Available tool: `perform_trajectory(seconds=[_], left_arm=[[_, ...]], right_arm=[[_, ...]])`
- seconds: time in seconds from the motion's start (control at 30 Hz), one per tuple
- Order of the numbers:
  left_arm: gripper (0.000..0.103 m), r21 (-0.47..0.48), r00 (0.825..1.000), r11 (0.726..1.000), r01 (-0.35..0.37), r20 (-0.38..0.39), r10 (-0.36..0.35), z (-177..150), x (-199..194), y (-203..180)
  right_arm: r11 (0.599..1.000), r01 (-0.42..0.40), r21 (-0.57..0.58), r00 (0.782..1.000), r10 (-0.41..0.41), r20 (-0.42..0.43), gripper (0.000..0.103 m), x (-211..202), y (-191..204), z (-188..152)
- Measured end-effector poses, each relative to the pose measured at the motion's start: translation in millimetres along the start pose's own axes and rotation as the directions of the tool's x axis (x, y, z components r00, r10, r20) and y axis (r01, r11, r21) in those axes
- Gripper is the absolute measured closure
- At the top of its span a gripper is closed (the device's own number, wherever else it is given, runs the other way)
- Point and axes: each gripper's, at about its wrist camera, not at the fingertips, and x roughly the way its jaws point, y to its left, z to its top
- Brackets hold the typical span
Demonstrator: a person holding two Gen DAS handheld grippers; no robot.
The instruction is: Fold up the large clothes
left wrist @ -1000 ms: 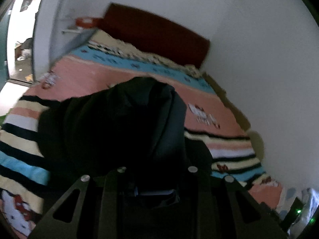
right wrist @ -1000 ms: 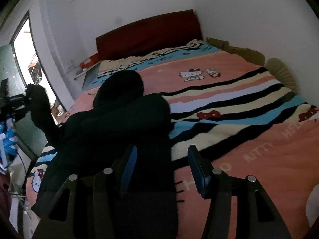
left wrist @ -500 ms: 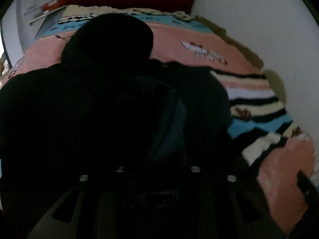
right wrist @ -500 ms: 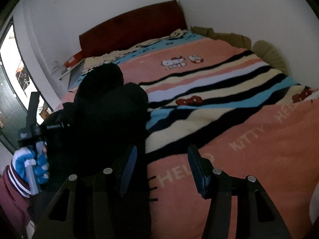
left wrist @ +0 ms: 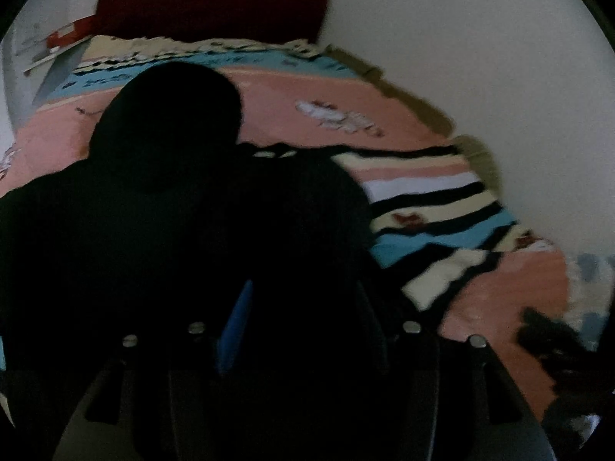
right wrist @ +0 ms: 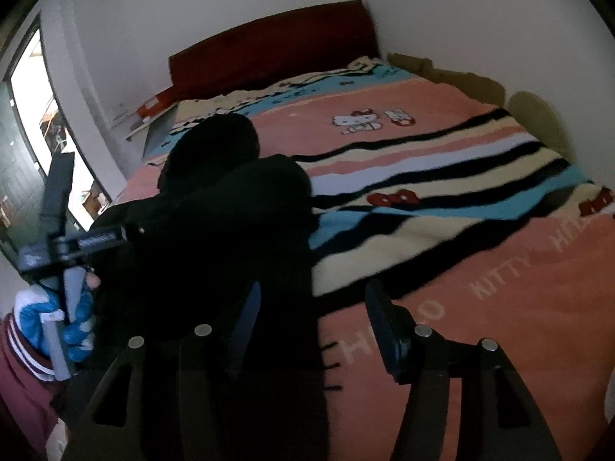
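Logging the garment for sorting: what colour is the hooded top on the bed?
Plain black hooded top, clearest in the right wrist view.

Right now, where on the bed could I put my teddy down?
The blanket is bare right of the black hoodie, from the cat picture down across the stripes to the white letters. The left side is crowded by the hoodie and left gripper.

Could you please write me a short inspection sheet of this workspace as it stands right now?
Surface: bed with striped pink blanket.
Job's things: black hooded garment lying on the blanket's left side, hood toward the headboard.
Clutter: papers and a red box beside the bed.
Claws: left claw open over the garment; right claw open, empty, at the garment's edge.
Cables: nothing seen.
Surroundings: white walls, bright doorway at left.
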Motion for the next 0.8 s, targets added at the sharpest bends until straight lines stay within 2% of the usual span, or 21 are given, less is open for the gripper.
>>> perform_trajectory(seconds=[0.1, 0.17, 0.3, 0.33, 0.4, 0.5, 0.67, 0.73, 0.8], left_arm=[[0.05, 0.018, 0.998, 0.998, 0.054, 0.034, -0.055, 3, -26, 4], [0.05, 0.024, 0.997, 0.999, 0.034, 0.062, -0.035, 5, -42, 15], [0.05, -0.017, 0.99, 0.995, -0.103, 0.097, 0.104, 10, -64, 67], [0.05, -0.042, 0.982, 0.986, -0.159, 0.1, 0.162, 12, -69, 89], [0.05, -0.077, 0.969, 0.972, -0.22, 0.098, 0.227, 13, -75, 121], [0.05, -0.113, 0.936, 0.938, -0.329, 0.091, 0.339, 16, -80, 172], [0.05, -0.145, 0.906, 0.905, -0.399, 0.088, 0.413, 17, -72, 221], [0.05, -0.162, 0.904, 0.9, -0.405, 0.08, 0.421, 15, -61, 237], [0.05, -0.168, 0.908, 0.901, -0.401, 0.057, 0.415, 9, -48, 249]], right_arm=[[1.0, -0.014, -0.019, 1.0, 0.014, 0.0, 0.046, 3, 15, 6], [0.999, -0.028, -0.046, 1.0, 0.027, -0.007, 0.046, 8, 29, 11], [0.992, -0.056, -0.112, 0.998, 0.055, -0.018, 0.046, 22, 64, 24], [0.99, -0.066, -0.128, 0.998, 0.064, -0.022, 0.046, 28, 74, 28], [0.982, -0.086, -0.166, 0.996, 0.082, -0.031, 0.046, 40, 96, 37], [0.969, -0.122, -0.216, 0.992, 0.115, -0.045, 0.046, 60, 127, 49], [0.945, -0.172, -0.279, 0.984, 0.154, -0.085, 0.046, 105, 177, 64], [0.939, -0.181, -0.291, 0.982, 0.156, -0.106, 0.046, 123, 189, 66], [0.933, -0.178, -0.312, 0.982, 0.145, -0.125, 0.046, 142, 199, 64]])
